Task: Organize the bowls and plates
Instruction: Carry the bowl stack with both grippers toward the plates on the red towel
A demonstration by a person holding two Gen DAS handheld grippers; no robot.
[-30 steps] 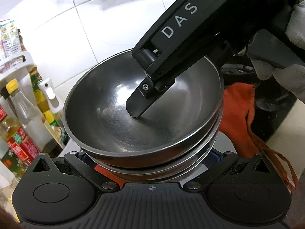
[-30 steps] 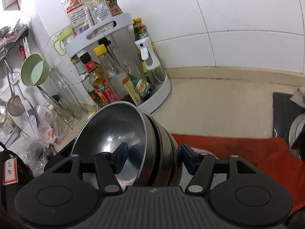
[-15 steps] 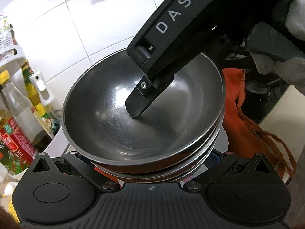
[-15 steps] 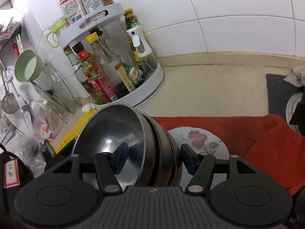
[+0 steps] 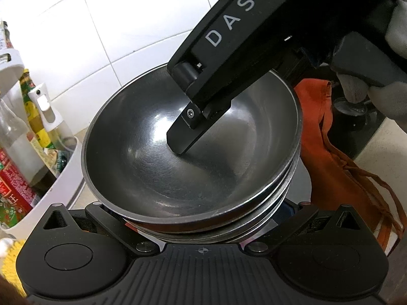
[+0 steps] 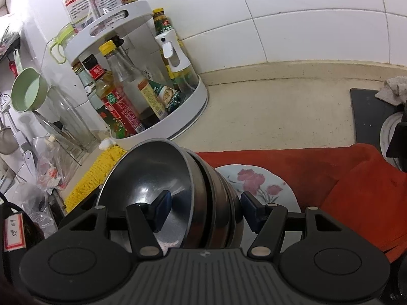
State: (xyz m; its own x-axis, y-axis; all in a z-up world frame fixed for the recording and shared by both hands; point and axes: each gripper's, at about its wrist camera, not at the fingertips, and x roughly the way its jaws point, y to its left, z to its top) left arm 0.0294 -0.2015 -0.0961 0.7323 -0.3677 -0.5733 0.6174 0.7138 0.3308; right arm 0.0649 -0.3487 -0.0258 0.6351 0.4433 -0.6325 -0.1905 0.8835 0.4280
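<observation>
A stack of nested steel bowls [image 5: 190, 152] fills the left wrist view, seen from above and tilted. My right gripper [image 6: 203, 209] is shut on the stack of steel bowls [image 6: 178, 190], one blue pad [image 6: 161, 209] inside the top bowl, the other [image 6: 250, 209] against the outside. Its black finger [image 5: 188, 134] shows inside the top bowl in the left wrist view. My left gripper's fingers are hidden under the stack. A flowered plate [image 6: 262, 190] lies on a red cloth [image 6: 343, 178] below the bowls.
A white two-tier rack [image 6: 142, 96] of sauce bottles stands at the back left by the tiled wall. A yellow brush mat [image 6: 101, 167] lies left of the bowls. A black stove top [image 6: 368, 117] is at the right. The beige counter [image 6: 279, 106] runs behind.
The bowl stack, held by the right gripper, has moved nearer the counter and over the flowered plate, which has come fully into view. The bottle rack has shifted left and up in the views.
</observation>
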